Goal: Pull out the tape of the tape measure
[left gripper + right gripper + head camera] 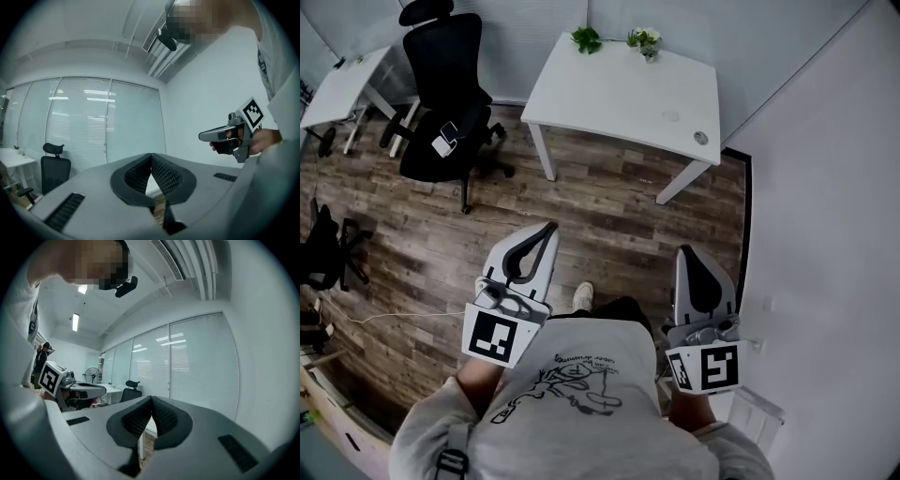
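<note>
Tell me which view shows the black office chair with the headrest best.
Head view: the whole chair shows from above, headrest to wheeled base, with a white thing on its seat. The left gripper view shows only headrest and backrest, the rest hidden. The right gripper view shows it small and far off.

Head cam: steeply down on left gripper (549,228), right gripper (684,251), floor (609,216). Gripper cams: level, close behind fingers (164,174), each seeing the other.

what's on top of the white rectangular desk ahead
On the white rectangular desk, a green leafy sprig and a small pale-flowered plant sit at its far edge. A round cable hole is near one corner. The floor beneath the desktop is hidden.
</note>
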A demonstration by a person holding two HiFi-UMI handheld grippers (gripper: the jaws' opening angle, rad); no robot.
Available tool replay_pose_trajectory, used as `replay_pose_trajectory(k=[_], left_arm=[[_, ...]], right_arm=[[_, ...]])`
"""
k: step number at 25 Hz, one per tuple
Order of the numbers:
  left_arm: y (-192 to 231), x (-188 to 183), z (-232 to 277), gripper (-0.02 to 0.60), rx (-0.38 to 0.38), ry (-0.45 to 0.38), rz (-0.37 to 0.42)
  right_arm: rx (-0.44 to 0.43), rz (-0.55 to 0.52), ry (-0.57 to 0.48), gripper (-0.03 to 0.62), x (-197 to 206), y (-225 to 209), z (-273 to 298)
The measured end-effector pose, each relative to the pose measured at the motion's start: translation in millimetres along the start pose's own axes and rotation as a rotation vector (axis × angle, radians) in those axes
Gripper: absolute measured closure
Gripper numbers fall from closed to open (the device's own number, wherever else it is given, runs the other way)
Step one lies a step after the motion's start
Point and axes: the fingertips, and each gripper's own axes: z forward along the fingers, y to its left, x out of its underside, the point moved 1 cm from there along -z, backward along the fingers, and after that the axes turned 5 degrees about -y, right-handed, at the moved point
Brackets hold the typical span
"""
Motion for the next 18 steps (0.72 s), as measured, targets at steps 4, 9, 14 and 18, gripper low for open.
replay_pose_trajectory(k=[4, 9, 14, 18], left_arm=[[7.0, 6.6, 1.7, 0.561, 0.004, 0.012, -0.01], [3.0, 14.1, 14.7, 0.561, 0.018, 0.014, -0.015], [2.6, 18.8, 31.4, 0.561, 0.028, 0.018, -0.02], [4.5, 21.9, 55.4, 0.561, 0.031, 0.024, -0.022]], right_arm=[[0.01, 0.005, 0.008, 0.585, 3.4, 0.1, 5.3], [0.025, 0.015, 0.011, 0.585, 10.8, -13.2, 8.0], [0.03, 0.019, 0.01, 0.585, 13.2, -26.0, 17.4], [0.035, 0.026, 0.012, 0.585, 15.1, -46.3, 29.7]])
